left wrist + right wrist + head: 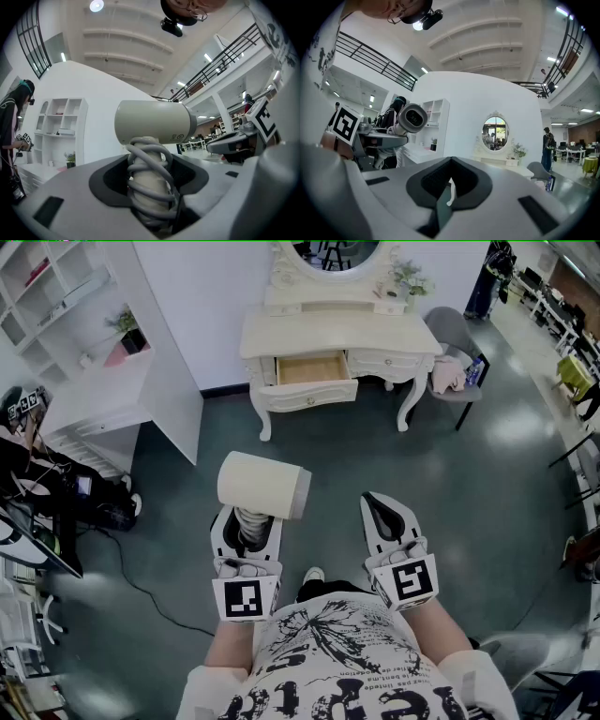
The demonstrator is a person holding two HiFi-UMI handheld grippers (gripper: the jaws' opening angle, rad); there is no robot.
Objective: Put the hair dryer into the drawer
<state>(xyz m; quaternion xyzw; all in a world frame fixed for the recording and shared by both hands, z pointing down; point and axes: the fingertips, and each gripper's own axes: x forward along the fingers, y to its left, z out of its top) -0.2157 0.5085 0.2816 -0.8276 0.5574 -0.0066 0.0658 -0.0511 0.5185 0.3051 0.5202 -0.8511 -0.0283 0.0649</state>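
A person stands on a grey-green floor (487, 474) with a two-fingered gripper in each hand, both held level at the lower centre of the head view. The left gripper (248, 521) has its fingers (70, 197) clamped on the handle of a cream hair dryer (264, 486). The handle stands upright between them, wrapped in loops of grey cord (151, 161). The dryer's barrel lies crosswise above the fingertips, its nozzle end towards the right of the frame, in mid-air and clear of the floor. The right gripper (380, 507), just right of it, has its fingers brought together with nothing between them.

Well apart from both, at the upper centre of the frame, a cream vanity (281, 334) stands against the white wall, an oval mirror (339, 249) above its surface. Its left-hand drawer (313, 370) is pulled open and shows a bare wooden bottom. A small potted plant (411, 279) sits at the right end of the surface, and a grey chair (457, 334) draped with pinkish cloth stands just right of the vanity. A white shelf unit (94, 352) fills the upper left. Below it, at the left edge, is another person (28, 456) in dark clothes.
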